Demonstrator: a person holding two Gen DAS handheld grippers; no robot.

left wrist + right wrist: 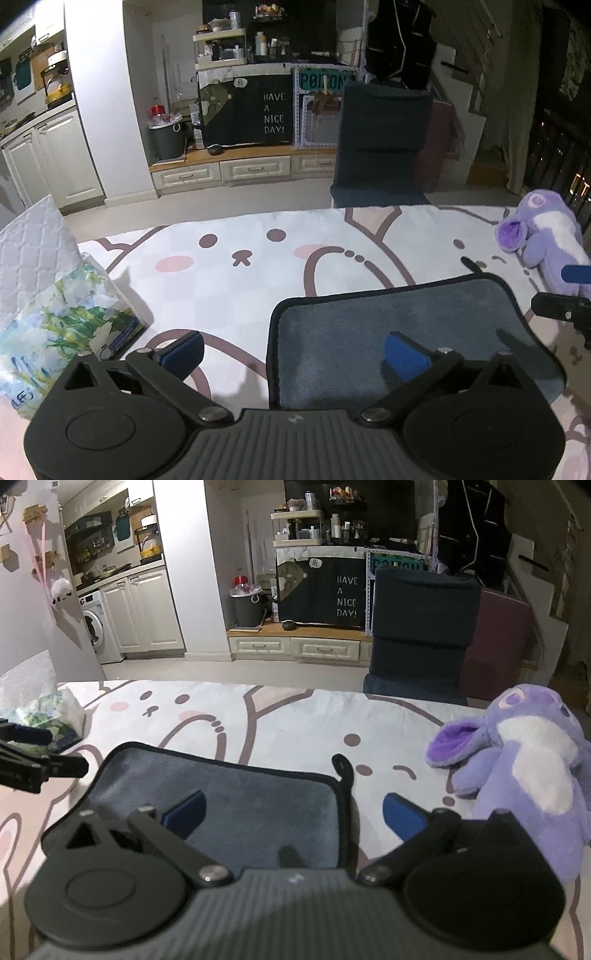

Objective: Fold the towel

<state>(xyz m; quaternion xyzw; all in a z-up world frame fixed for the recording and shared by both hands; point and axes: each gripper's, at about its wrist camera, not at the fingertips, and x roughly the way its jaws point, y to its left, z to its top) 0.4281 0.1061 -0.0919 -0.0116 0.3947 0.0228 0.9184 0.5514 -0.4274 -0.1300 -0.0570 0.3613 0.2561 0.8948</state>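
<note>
two open grippers hovering over a grey towel

the towel [399,332] is lying flat on the cartoon-print worktop [229,291]. the left gripper [295,354] is holding its fingers wide apart, straddling the towel's left edge; the right gripper [295,814] is spreading its fingers across the right edge. a purple plush [524,760] is sitting near the towel's right side, a tissue pack [62,332] well to the left.

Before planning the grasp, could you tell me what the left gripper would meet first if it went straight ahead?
Probably the towel's left edge: the open left gripper straddles it, tilted down toward the bed cover. Depth is unclear.
</note>
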